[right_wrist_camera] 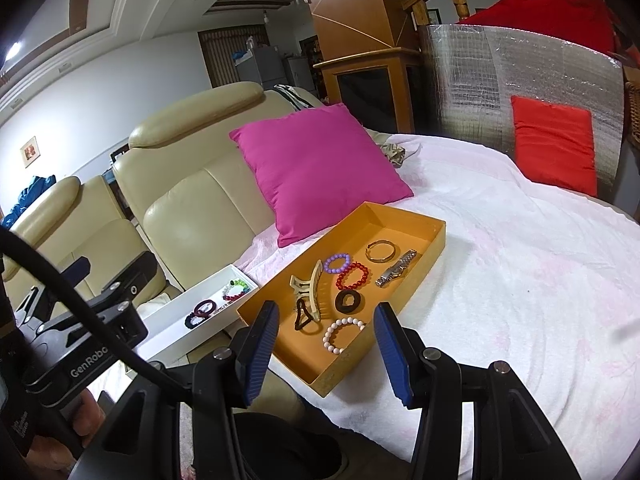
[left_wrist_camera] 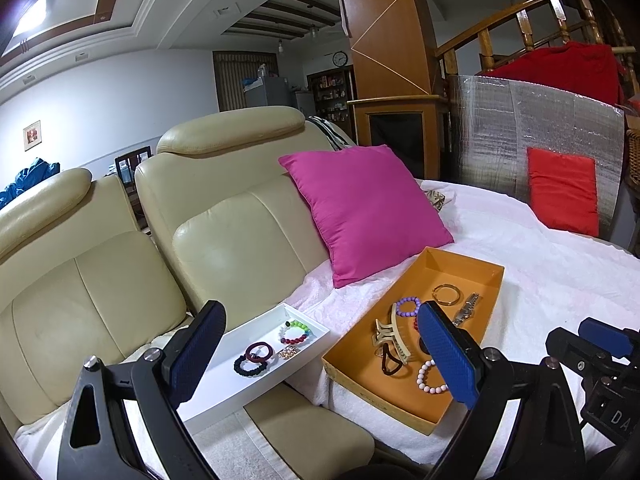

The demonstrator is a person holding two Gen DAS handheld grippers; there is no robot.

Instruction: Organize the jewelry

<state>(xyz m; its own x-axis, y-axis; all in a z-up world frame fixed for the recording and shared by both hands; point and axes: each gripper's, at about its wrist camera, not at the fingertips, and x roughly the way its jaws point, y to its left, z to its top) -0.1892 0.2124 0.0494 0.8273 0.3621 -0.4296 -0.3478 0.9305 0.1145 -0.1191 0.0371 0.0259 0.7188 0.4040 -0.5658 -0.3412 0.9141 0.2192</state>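
Both grippers, left gripper (left_wrist_camera: 324,354) and right gripper (right_wrist_camera: 326,350), hold fingers spread, pinching nothing. The jewelry lies ahead of the fingertips: bracelets in the orange box (right_wrist_camera: 434,236) and white tray (left_wrist_camera: 224,394). Risk: crowded pieces tangle, so one grasp may drag neighbours.

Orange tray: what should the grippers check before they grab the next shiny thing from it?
1. Right gripper jaws open and empty: ok.
2. Left gripper jaws open and empty: ok.
3. Orange tray flat on the white blanket: ok.
4. White bead bracelet nearest the right gripper, lying free: ok.
5. White tray has bare room left: ok.
6. White tray sits steady across the sofa seat: cannot tell.
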